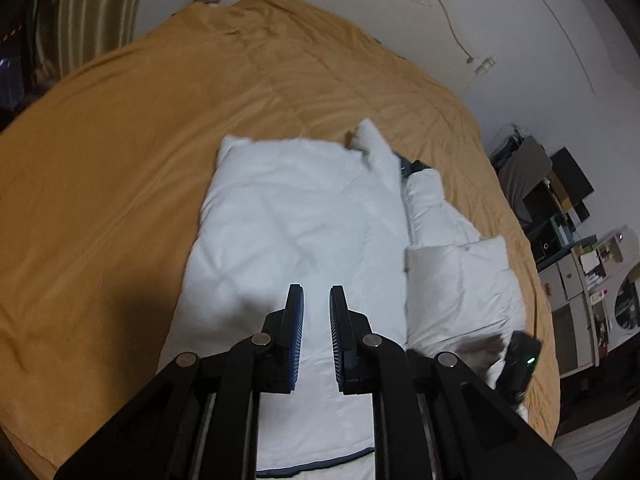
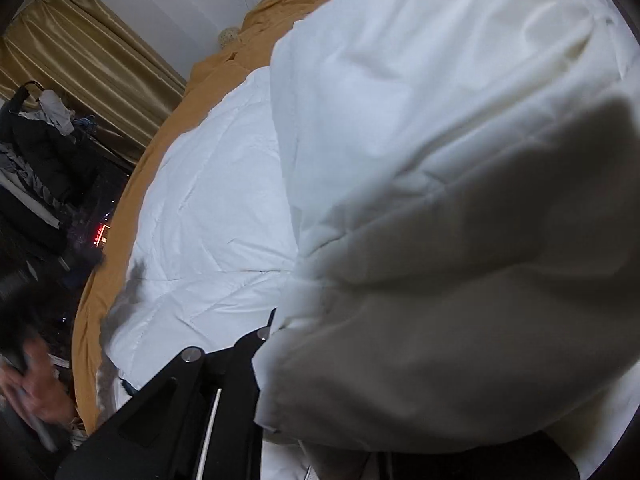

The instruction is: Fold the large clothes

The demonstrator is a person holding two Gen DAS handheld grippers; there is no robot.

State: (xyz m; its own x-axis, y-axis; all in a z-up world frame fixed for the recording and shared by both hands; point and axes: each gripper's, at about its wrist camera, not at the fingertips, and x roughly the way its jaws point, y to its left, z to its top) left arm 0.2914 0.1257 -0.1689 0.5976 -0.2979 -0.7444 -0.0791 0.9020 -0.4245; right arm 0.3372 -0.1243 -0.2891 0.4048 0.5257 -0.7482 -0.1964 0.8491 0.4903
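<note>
Left claw [image 1: 317, 300] nearly closed, empty, above white jacket [image 1: 296, 216]; right claw pinching jacket fold.

Right gripper [image 2: 280, 344] jaws buried under white jacket [image 2: 440, 160], hand [image 2: 36, 380] blurred

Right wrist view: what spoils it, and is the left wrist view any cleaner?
Right wrist view: white jacket fabric drapes close over the lens, its lower part soft and in shadow, hiding the right gripper's fingertips; the hand at lower left is smeared. Left wrist view: sharper, fisheye-bent bed, left gripper crisp, blur only at lower right.
</note>
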